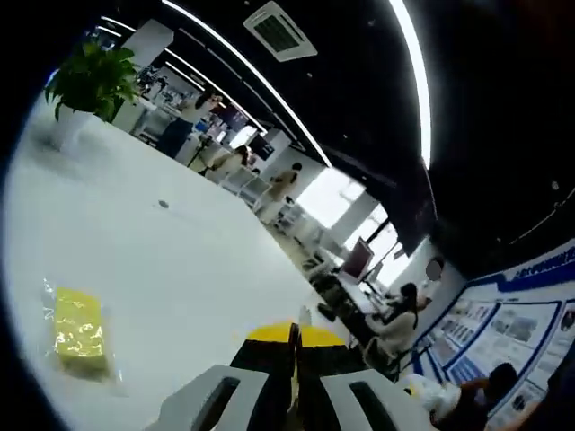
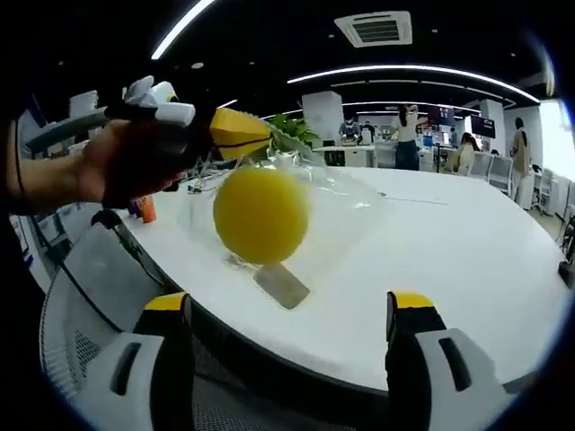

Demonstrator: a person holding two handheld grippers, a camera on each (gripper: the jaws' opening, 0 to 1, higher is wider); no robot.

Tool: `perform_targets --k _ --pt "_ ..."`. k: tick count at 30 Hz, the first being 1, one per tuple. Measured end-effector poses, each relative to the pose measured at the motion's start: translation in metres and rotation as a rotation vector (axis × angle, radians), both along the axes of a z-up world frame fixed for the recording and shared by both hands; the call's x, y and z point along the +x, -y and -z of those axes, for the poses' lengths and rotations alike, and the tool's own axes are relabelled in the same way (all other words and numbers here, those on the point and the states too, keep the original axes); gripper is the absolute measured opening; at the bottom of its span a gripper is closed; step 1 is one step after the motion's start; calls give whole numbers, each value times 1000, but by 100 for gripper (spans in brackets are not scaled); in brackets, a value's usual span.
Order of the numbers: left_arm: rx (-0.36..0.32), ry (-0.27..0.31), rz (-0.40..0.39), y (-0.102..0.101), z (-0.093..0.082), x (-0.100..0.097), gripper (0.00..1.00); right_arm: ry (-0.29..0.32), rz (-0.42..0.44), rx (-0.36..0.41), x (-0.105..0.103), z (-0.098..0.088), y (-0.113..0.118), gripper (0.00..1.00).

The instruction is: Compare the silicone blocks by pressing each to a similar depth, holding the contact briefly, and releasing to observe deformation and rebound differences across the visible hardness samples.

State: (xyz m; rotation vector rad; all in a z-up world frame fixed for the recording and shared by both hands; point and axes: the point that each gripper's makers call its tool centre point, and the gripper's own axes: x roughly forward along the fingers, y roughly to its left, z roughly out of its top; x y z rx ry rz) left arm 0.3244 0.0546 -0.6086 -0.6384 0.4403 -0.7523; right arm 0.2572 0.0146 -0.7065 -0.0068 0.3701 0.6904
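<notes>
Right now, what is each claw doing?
Left claw: shut on the clear bag holding a yellow ball.
Right claw: open, holding nothing.

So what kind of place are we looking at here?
Most likely an open-plan office: a long white table, people at desks with a monitor nearby, strip ceiling lights and a potted plant.
</notes>
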Motion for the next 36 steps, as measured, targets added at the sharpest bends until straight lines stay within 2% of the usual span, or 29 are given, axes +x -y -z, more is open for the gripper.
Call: perform_targets --k 2,6,8,11,13,15,18,24,27,31,36 --pt "39 -10 -8 8 13 6 0 -9 -8 2 -2 2 -1 82" --pt "33 -46 -25 15 32 18 0 -24 -16 11 -3 4 -4 84" --pt "-2 -88 -43 16 38 24 0 -34 -18 -1 -4 7 -4 84" --pt "2 -90 -57 22 49 33 0 -36 -14 0 -4 8 -3 85" --pt "-18 -111 -86 22 54 41 0 -37 -11 4 -4 9 -2 86" --pt "3 -78 -127 18 58 50 0 -40 -11 4 -4 9 -3 86" --pt "-3 -109 -195 10 66 63 0 -53 -12 7 -5 10 -3 85" --pt "96 -98 -243 -7 83 83 0 -66 -8 26 -5 10 -3 85" --pt "134 -111 -268 -14 95 91 0 -67 4 29 -3 10 -1 86" --pt "249 -97 -286 -23 110 99 0 -75 15 38 -2 11 0 89" --pt "296 -103 -275 -25 122 106 0 -82 15 34 -3 13 0 90"
